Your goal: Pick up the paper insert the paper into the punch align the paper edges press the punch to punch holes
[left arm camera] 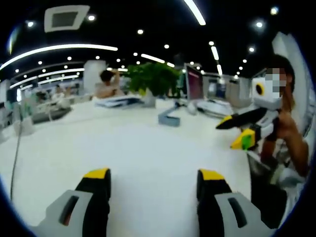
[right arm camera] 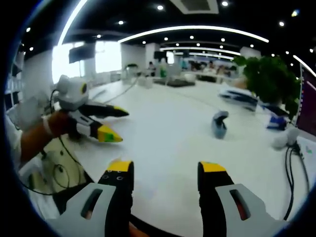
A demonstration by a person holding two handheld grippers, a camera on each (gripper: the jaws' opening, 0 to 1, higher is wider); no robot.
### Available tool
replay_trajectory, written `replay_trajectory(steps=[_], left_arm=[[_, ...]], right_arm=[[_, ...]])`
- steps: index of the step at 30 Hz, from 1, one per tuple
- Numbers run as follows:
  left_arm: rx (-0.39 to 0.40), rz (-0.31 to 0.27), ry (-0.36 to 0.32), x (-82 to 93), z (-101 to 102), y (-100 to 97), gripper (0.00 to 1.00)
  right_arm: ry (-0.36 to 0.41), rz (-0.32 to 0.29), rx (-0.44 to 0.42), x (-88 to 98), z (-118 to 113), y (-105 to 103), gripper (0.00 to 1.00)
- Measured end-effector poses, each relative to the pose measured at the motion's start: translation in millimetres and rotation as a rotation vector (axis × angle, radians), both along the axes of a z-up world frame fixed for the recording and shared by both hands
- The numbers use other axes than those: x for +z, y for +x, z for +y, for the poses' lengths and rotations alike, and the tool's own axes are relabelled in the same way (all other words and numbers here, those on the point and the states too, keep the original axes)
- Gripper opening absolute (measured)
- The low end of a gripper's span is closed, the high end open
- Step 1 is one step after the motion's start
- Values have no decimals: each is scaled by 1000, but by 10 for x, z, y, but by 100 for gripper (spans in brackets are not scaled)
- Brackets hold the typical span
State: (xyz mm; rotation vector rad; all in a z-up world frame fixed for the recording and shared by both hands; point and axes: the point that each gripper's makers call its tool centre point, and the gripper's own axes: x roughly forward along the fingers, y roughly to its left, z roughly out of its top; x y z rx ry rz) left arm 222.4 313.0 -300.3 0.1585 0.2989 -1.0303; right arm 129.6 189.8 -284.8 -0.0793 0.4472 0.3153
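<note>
While the white table lies bare in front, both grippers hover above it with jaws parted, grasping nothing.
The blue-grey punch stands far out, right of centre; left gripper, right gripper released.

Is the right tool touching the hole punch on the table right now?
Apart. In the right gripper view, the right tool is open, with bare white table showing between its tips and the hole punch farther off.

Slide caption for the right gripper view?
Right gripper open above the white table, left gripper open alongside, grey punch ahead.
</note>
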Motion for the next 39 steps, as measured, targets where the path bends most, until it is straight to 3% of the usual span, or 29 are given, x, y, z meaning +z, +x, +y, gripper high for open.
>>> replay_trajectory(steps=[10, 15, 20, 31, 39], left_arm=[[-23, 31, -15, -41, 0, 1, 72], [-47, -5, -19, -12, -12, 21, 73], [-63, 2, 0, -55, -30, 10, 74], [-79, -9, 22, -94, -28, -14, 74], [-83, -11, 18, -91, -25, -16, 74]], right_arm=[[6, 5, 2, -21, 21, 15, 55], [13, 3, -2, -19, 22, 24, 55], [43, 0, -8, -6, 32, 44, 55], [23, 19, 17, -79, 41, 155, 56], [90, 31, 68, -65, 139, 233, 56]])
